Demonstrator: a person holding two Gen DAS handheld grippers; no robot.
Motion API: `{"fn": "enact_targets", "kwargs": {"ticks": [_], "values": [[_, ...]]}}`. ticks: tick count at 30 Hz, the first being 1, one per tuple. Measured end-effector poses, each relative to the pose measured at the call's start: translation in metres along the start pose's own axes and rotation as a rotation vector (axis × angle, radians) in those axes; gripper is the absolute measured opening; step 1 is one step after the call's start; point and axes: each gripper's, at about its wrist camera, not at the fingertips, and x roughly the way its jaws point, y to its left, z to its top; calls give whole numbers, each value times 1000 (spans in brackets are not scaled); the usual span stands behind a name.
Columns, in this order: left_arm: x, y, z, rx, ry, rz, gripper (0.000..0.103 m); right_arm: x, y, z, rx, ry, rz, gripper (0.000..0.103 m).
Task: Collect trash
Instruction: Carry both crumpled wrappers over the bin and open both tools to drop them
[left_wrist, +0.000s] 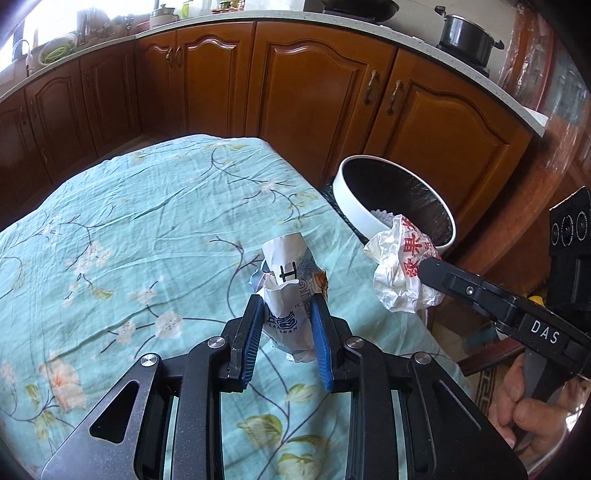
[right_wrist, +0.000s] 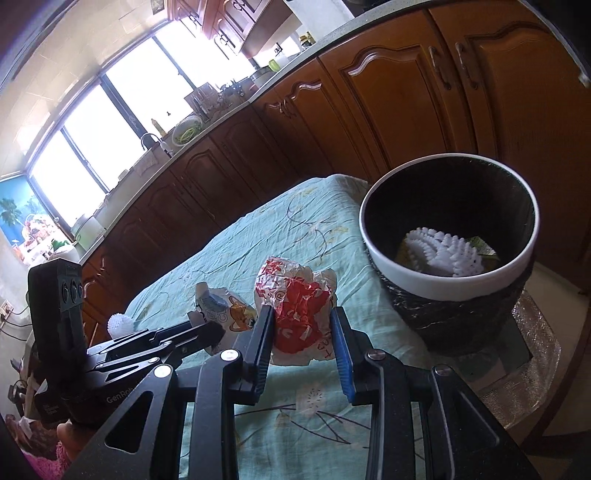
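The left gripper is closed on a crumpled white wrapper with blue print, its pads pressing both sides, and holds it clear above the surface, which is covered by a floral teal cloth. The right gripper is likewise clamped on a crumpled red-and-white wrapper; seen from the left wrist, this wrapper hangs just short of the near rim of the bin. Both pieces appear to be carried high so as to pass over that rim. The bin, white-rimmed with a dark liner, stands just off the surface's corner and already holds white foam netting. Nothing lies between either wrapper and the bin's mouth. Another piece of white netting shows beyond the left gripper, well away from the bin. Wooden cabinets stand behind the bin, clear of the path.
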Motion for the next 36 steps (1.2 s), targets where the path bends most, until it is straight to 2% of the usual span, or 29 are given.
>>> {"fn": "enact_targets", "kwargs": {"ticks": [8, 19, 36], "values": [[9, -34, 9, 66, 7, -29, 25, -27, -30, 9, 45, -60, -44, 31], [23, -60, 21, 107, 20, -68, 25, -50, -59, 18, 86, -103, -91, 31], [34, -97, 54, 177, 6, -100, 25, -63, -79, 32, 95, -148, -132, 31]]}}
